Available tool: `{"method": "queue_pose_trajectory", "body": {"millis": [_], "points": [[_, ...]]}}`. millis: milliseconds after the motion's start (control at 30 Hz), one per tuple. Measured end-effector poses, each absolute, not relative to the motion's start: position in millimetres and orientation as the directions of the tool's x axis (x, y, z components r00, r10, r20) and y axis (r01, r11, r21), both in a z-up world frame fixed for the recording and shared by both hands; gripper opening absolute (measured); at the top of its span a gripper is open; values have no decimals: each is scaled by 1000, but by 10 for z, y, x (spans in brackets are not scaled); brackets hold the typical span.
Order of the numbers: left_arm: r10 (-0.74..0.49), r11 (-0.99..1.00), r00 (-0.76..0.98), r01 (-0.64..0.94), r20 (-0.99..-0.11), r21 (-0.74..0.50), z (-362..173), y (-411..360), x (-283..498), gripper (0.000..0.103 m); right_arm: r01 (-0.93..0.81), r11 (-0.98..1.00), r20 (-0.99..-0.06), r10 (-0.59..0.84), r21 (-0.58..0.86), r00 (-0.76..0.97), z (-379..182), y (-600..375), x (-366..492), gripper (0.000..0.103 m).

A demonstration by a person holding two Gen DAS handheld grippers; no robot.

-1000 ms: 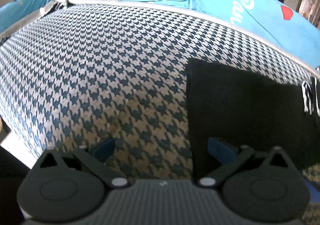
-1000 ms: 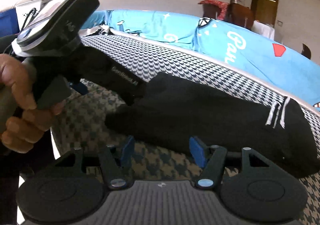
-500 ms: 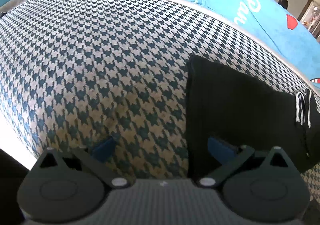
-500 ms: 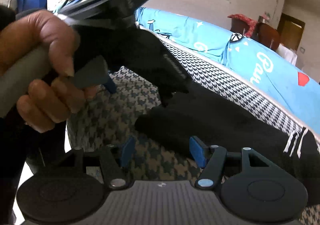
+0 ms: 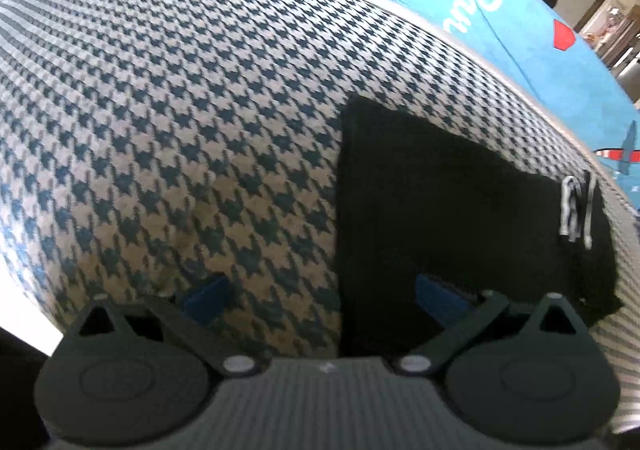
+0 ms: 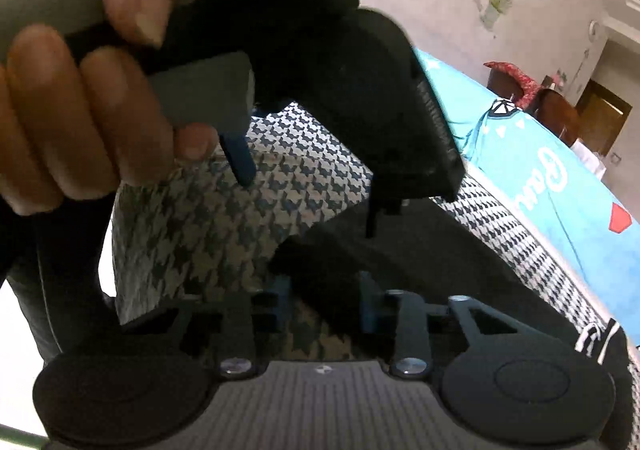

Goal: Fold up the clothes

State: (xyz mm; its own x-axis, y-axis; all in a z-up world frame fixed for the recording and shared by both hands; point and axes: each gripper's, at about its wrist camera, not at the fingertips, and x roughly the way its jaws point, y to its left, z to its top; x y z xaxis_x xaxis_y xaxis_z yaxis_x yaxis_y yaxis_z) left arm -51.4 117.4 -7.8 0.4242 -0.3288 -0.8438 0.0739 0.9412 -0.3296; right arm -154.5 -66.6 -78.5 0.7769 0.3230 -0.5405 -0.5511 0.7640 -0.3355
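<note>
A folded black garment [image 5: 440,210] with small white stripes [image 5: 578,210] lies on a blue-and-cream houndstooth cloth [image 5: 180,110]. My left gripper [image 5: 320,298] hovers open over the garment's left edge, one finger above the cloth, the other above the black fabric. In the right wrist view, the near corner of the garment [image 6: 420,258] lies between the narrowed fingers of my right gripper [image 6: 324,304], which still show a gap. A hand [image 6: 80,110] holds the left tool's black body [image 6: 340,70] just above that corner.
A turquoise printed sheet [image 5: 500,10] covers the bed beyond the houndstooth cloth [image 6: 304,154]. The cloth drops off at the near left edge toward a bright floor. Dark wooden furniture [image 6: 556,110] and a doorway stand at the far right.
My right gripper has moved in low to the garment's near corner and its fingers have drawn closer together. The left gripper has shifted slightly forward over the garment's left edge, still wide.
</note>
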Motion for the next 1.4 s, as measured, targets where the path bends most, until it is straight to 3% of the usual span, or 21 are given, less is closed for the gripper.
{"method": "queue_pose_trajectory", "body": {"millis": [100, 467, 767, 867, 933, 967, 1400], "points": [[-368, 927, 397, 87, -841, -365, -84, 1162, -493, 103, -535, 806, -542, 340, -254, 769, -727, -765, -1473, 8], [-609, 792, 228, 124, -760, -598, -167, 994, -342, 103, -429, 894, -526, 428, 128, 735, -507, -1294, -1199, 8], [-678, 735, 191, 186, -709, -652, -82, 795, -186, 103, -502, 864, -565, 390, -48, 727, -631, -1104, -1232, 9], [-661, 750, 195, 188, -724, -634, -49, 817, -135, 103, -527, 842, -567, 380, -114, 731, -660, -1034, -1258, 24], [-659, 752, 192, 185, -727, -633, -38, 838, -112, 103, -538, 829, -562, 375, -152, 737, -680, -1000, -1270, 41], [-662, 749, 188, 184, -725, -636, -34, 844, -103, 103, -541, 824, -560, 371, -169, 740, -696, -1000, -1267, 43], [-694, 719, 141, 184, -706, -670, 13, 843, -17, 103, -484, 790, -512, 258, -377, 819, -945, -648, -1243, 43]]}}
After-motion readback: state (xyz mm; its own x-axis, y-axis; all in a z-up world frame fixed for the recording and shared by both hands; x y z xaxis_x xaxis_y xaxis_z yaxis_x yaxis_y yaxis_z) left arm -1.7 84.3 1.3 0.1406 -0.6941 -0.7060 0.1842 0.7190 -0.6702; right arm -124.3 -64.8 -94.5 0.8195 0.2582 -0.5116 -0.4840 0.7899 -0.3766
